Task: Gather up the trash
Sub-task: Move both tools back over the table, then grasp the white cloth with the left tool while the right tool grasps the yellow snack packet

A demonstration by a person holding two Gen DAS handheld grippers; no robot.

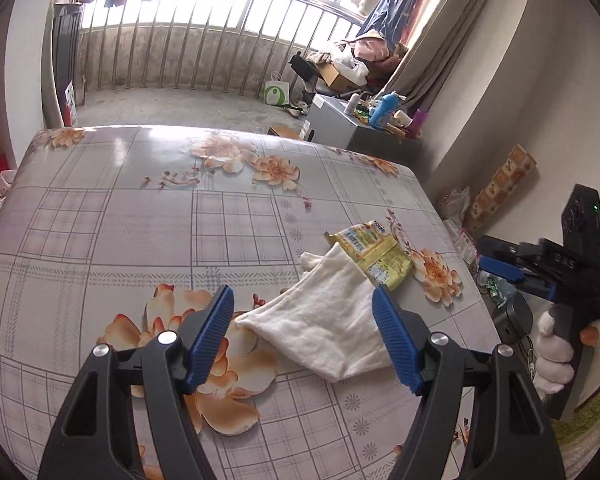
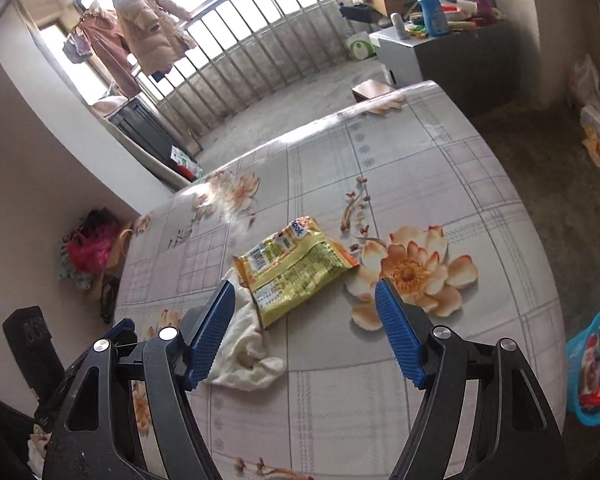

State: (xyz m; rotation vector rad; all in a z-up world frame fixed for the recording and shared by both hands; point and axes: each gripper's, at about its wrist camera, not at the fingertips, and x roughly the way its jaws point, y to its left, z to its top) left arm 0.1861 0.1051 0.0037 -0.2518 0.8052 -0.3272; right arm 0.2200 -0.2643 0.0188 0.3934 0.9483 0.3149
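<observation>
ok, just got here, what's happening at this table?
A person holds a gripper in each hand over a floral-patterned tablecloth. Nothing is picked up yet. The left gripper hangs open over a white cloth; the right gripper hangs open over a crumpled yellow snack wrapper that lies partly on that cloth. A blue plastic basket holding wrappers sits off the table's edge.

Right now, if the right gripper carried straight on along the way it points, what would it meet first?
Most likely the yellow snack wrapper, lying between the open fingers of the right gripper, partly over the white cloth on the flowered table. Depth is hard to judge; the cloth's edge might come first.
</observation>
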